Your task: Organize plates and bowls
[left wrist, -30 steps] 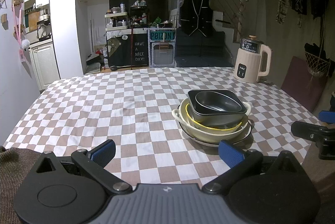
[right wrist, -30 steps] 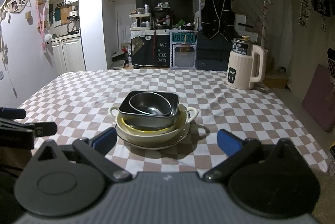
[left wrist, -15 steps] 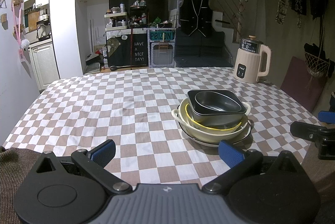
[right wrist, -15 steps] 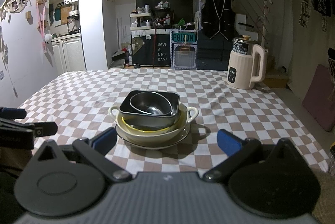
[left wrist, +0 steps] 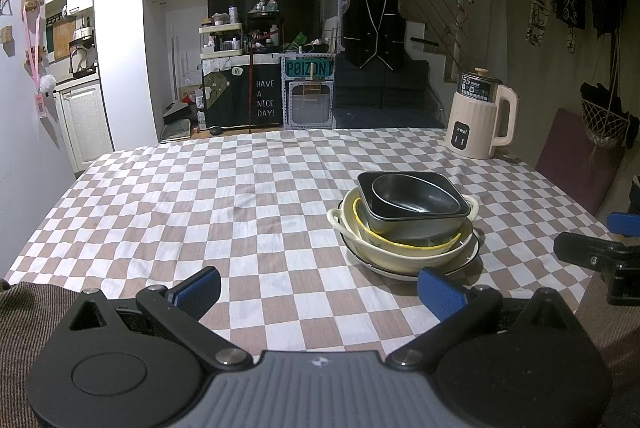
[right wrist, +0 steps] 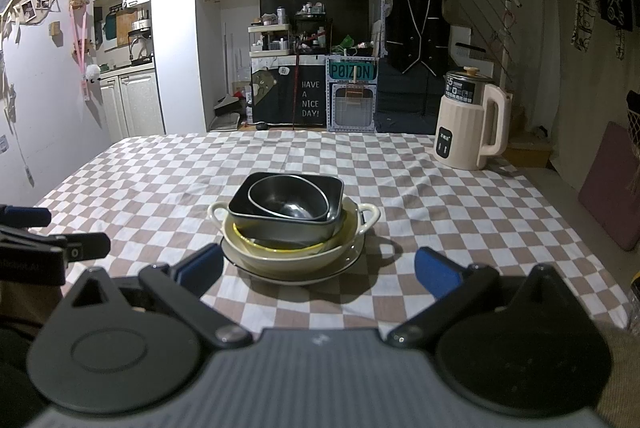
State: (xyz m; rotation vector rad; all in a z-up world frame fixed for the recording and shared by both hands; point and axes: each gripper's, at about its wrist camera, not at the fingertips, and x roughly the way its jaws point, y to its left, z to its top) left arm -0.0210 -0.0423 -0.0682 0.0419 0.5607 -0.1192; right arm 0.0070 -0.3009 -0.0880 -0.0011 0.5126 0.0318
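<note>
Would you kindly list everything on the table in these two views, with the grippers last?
Oval bowl: 1, dark metal, top of stack.
Square dish: 1, dark grey, under the oval bowl.
Yellow-rimmed bowl: 1, beneath the square dish.
Handled bowl: 1, cream, below that.
Plate: 1, pale, dark-rimmed, stack bottom.
Kettle: 1, cream, far right corner.
Tablecloth: 1, brown-white checked.
Left gripper: open, near edge.
Right gripper: open, facing stack.
</note>
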